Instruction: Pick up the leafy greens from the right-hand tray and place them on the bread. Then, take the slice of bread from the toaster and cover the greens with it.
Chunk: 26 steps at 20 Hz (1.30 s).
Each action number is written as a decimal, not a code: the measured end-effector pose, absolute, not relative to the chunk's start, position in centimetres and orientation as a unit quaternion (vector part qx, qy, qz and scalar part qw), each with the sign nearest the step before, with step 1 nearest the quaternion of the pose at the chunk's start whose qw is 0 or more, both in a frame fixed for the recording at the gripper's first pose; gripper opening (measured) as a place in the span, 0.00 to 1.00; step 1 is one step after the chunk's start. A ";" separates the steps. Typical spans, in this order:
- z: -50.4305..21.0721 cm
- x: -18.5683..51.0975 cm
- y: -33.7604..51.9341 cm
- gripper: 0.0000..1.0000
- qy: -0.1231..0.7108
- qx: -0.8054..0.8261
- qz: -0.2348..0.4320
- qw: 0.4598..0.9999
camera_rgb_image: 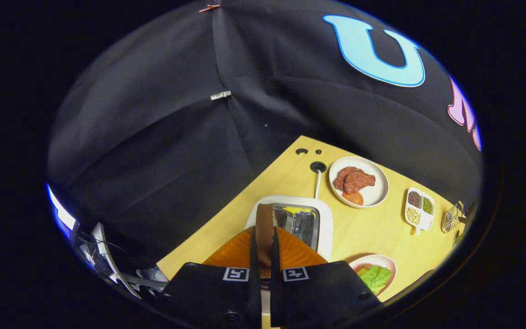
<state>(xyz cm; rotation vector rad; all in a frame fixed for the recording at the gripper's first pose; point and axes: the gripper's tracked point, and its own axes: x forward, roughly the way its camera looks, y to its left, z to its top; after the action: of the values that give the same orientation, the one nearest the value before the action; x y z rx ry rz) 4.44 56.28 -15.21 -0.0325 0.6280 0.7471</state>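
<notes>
The gripper (265, 256) sits closest to the camera, its two fingers drawn close together and clamped edge-on against a slice of bread (265, 230), one finger pressing on each face. The slice stands upright between them, its brown crust rising past the fingertips. Behind the slice, on either side of the fingers, an orange curved surface (238, 249) spreads out; what it belongs to cannot be told from here.

Just beyond the bread lies the toaster (324, 224), a white body with shiny metal slots seen from above, directly under and ahead of the held slice. A white cord (318, 183) runs from the toaster's far side to a round hole (318, 166) in the wooden table (372, 233).

Beside the fingers on the right, near the table's edge, a pale plate (363, 260) holds leafy greens (376, 278) lying on another piece of bread (361, 271), of which only a small tan corner shows.

Farther out, beyond the toaster and to the right, a round white plate (377, 194) carries reddish-brown pieces of meat (353, 179) and a tomato slice (353, 197). To the right of that plate lies a small divided dish (419, 208) with dark, green and pale grains in separate compartments. At the table's far right end stands a small wire basket (452, 218).
</notes>
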 end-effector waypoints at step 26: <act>-24.6 5.8 32.4 0.12 0.307 0.175 0.147 0.924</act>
<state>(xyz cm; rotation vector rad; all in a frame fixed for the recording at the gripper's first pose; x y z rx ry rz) 5.76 32.38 -24.61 0.3597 0.6310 0.3021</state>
